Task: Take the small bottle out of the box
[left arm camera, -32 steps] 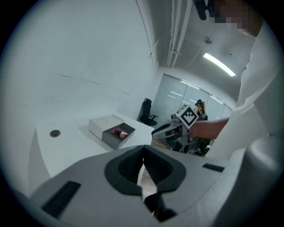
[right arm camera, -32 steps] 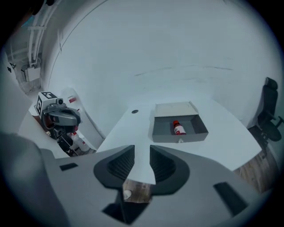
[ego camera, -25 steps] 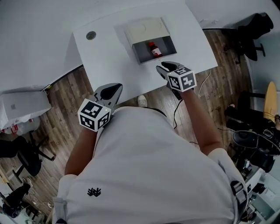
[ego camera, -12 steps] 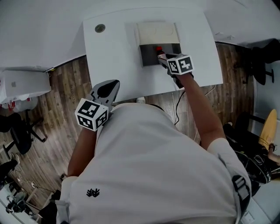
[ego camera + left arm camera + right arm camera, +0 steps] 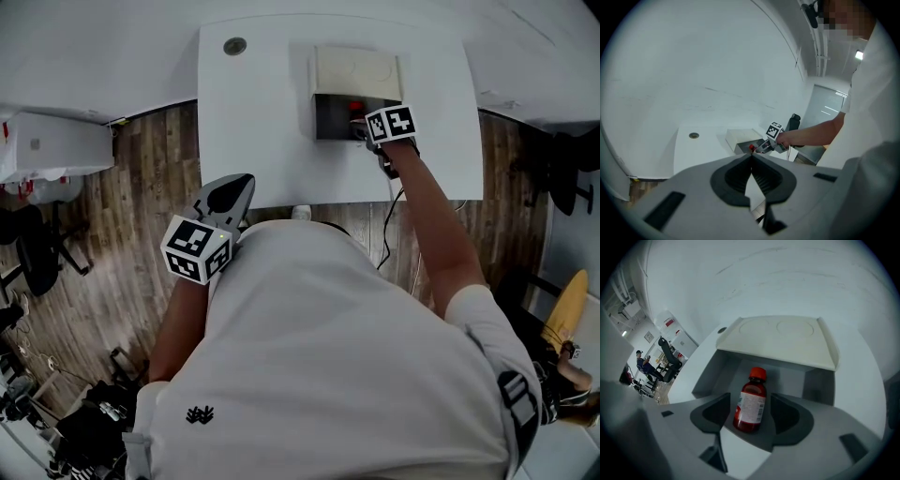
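Lid (image 5: pixel 778 336) overhangs the box (image 5: pixel 710 376); right gripper (image 5: pixel 750 408), earlier outside, is opening wide around the untouched bottle (image 5: pixel 752 397); left gripper (image 5: pixel 751 158) closed

Head view looks down on table (image 5: pixel 253 122), gripper views both face box (image 5: pixel 816 386), right close, left far

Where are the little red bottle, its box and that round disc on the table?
small bottle (image 5: pixel 751 406): right gripper view, on its white label.
box (image 5: pixel 780 338): right gripper view, on its open lid.
round disc (image 5: pixel 234 45): head view, on its centre.
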`<state>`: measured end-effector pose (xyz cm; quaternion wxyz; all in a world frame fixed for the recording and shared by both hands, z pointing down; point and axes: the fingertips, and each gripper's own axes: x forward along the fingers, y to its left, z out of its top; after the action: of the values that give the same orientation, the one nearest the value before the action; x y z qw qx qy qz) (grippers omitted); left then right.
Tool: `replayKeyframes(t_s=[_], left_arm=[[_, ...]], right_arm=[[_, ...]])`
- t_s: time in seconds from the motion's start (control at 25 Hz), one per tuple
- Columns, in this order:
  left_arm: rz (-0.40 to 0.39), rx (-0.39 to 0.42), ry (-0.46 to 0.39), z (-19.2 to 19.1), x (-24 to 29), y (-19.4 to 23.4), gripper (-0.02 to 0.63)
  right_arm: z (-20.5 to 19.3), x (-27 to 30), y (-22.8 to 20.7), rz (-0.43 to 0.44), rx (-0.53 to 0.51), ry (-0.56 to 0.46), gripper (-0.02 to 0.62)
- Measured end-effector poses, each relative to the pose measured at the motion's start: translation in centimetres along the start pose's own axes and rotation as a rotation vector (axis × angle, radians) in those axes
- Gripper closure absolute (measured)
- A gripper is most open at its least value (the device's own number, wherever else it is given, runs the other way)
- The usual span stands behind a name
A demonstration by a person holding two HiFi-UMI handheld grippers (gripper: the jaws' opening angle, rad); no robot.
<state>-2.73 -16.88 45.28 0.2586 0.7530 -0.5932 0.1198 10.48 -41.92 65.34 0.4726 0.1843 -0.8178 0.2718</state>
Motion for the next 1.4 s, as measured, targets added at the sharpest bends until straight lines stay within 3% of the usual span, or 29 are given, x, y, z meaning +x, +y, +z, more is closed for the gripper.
replayKeyframes(t_s=[0.36,0.56,0.8,0.92,1.4], left_arm=[[0.066,-0.04,0.008,-1.0,-1.4,0.8,0.598],[0.071,-0.043,0.005,-0.9,-1.6,1.0,0.598],[0.072,-0.039,0.001,-1.1,-2.0,1.3,0.598],[0.073,-0.035,-0.007,-1.0,-2.2,1.6,0.6],[0.009,0.013,-0.009,-0.8,-4.3,3.5,0.598]], right_arm=[[-0.5,2.2,-0.6,-0.029,-0.019,0.156,0.319],[-0.6,2.4,-0.5,-0.032,-0.011,0.195,0.313],[-1.4,3.0,-0.4,-0.099,-0.093,0.265,0.324],[-1.2,2.9,-0.8,-0.131,-0.115,0.24,0.37],[0.3,0.0,-0.3,-0.166,-0.008,0.052,0.376]])
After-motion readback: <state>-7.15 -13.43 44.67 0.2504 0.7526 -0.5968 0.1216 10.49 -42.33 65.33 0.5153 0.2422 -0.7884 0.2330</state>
